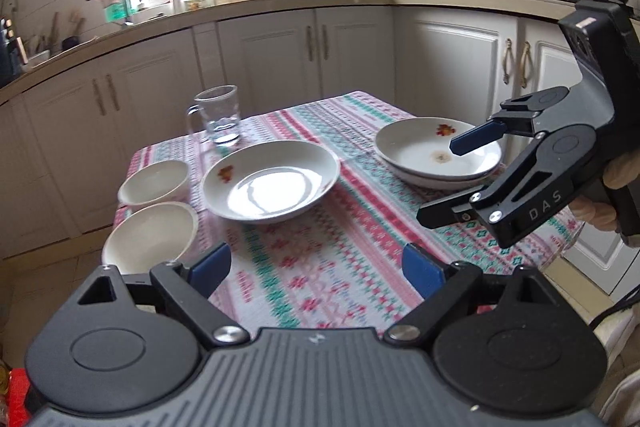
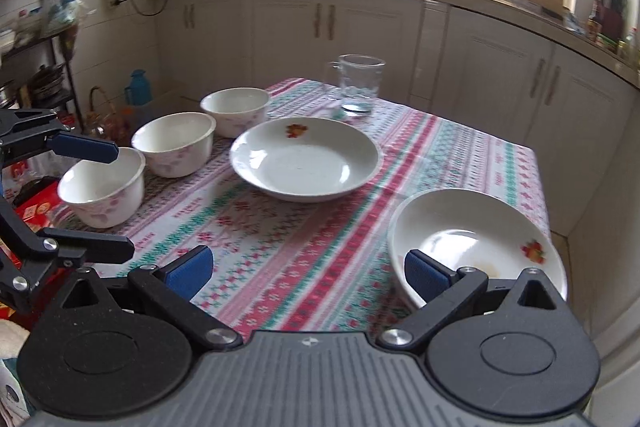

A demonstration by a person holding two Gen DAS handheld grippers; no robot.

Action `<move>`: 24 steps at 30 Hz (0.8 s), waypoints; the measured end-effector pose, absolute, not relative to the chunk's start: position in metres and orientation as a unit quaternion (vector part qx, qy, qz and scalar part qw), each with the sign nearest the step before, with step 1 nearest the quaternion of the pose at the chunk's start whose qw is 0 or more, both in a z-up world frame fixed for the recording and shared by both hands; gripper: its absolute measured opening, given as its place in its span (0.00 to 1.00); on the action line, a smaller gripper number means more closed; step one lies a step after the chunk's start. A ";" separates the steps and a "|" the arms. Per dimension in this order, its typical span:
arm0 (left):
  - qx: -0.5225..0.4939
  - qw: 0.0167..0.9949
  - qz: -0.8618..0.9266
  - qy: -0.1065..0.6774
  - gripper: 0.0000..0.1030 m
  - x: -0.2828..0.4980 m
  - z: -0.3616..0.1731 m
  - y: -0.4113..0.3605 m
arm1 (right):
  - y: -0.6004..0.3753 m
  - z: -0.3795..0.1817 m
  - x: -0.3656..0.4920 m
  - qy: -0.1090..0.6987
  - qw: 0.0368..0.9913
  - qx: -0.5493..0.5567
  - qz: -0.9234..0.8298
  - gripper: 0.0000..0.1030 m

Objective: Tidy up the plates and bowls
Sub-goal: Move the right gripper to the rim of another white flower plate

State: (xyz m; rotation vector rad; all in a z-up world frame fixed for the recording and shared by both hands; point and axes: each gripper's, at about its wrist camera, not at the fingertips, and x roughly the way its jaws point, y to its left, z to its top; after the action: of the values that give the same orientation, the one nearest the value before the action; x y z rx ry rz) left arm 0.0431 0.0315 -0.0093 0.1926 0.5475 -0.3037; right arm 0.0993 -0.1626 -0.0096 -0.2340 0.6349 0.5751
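Note:
A white plate point(image 1: 270, 181) with a small flower print lies mid-table; it also shows in the right wrist view point(image 2: 306, 159). Two stacked plates point(image 1: 436, 153) lie at the right, close under my right gripper point(image 2: 308, 273), which is open and empty. Three white bowls point(image 2: 174, 143) stand in a row on the left side; two of them show in the left wrist view point(image 1: 154, 183). My left gripper point(image 1: 316, 273) is open and empty above the table's near edge. The right gripper also shows in the left wrist view point(image 1: 442, 183).
A glass mug point(image 1: 218, 117) stands at the table's far side on the patterned tablecloth point(image 1: 320, 267). White kitchen cabinets point(image 1: 280, 51) and a cluttered counter run behind. A metal shelf rack point(image 2: 36, 67) and a red box point(image 2: 36, 203) stand left of the table.

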 end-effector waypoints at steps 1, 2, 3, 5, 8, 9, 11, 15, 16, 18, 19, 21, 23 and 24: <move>0.094 0.947 -0.145 0.270 0.90 0.040 -0.010 0.037 | -0.156 -0.010 0.099 0.308 0.900 -0.116 0.285 1.00; 0.093 0.948 -0.139 0.271 0.90 0.037 -0.012 0.044 | -0.150 -0.009 0.099 0.308 0.898 -0.119 0.292 1.00; 0.094 0.948 -0.133 0.272 0.90 0.034 -0.014 0.051 | -0.143 -0.009 0.098 0.309 0.894 -0.122 0.300 1.00; 0.093 0.949 -0.121 0.275 0.90 0.030 -0.016 0.064 | -0.131 -0.008 0.098 0.310 0.888 -0.127 0.315 1.00; 0.090 0.952 -0.102 0.275 0.90 0.025 -0.021 0.087 | -0.112 -0.005 0.099 0.310 0.879 -0.137 0.336 1.00; 0.088 0.952 -0.097 0.276 0.90 0.023 -0.022 0.093 | -0.107 -0.004 0.100 0.309 0.876 -0.140 0.343 1.00; 0.081 0.953 -0.089 0.279 0.90 0.022 -0.026 0.107 | -0.094 -0.001 0.101 0.309 0.871 -0.146 0.354 1.00; 0.067 0.954 -0.083 0.280 0.90 0.020 -0.028 0.120 | -0.072 0.000 0.103 0.307 0.863 -0.157 0.368 1.00; 0.065 0.955 -0.085 0.276 0.90 0.020 -0.027 0.122 | -0.067 0.001 0.105 0.308 0.861 -0.158 0.372 1.00; 0.065 0.957 -0.098 0.267 0.90 0.021 -0.022 0.122 | -0.060 0.000 0.107 0.307 0.860 -0.160 0.374 1.00; 0.066 0.957 -0.107 0.262 0.90 0.023 -0.020 0.121 | -0.058 0.000 0.109 0.306 0.861 -0.160 0.374 1.00; 0.070 0.956 -0.121 0.259 0.90 0.029 -0.018 0.114 | -0.056 0.000 0.112 0.307 0.860 -0.159 0.375 1.00; 0.075 0.955 -0.132 0.255 0.90 0.038 -0.017 0.104 | -0.058 0.000 0.116 0.307 0.861 -0.161 0.373 1.00; 0.077 0.954 -0.139 0.253 0.90 0.043 -0.017 0.098 | -0.060 0.000 0.119 0.308 0.861 -0.162 0.371 1.00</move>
State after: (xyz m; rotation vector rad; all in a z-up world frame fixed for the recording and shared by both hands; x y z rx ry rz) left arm 0.0428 0.0981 -0.0172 0.1566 0.5136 -0.2813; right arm 0.1191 -0.0604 -0.0002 -0.3393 0.6467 0.7785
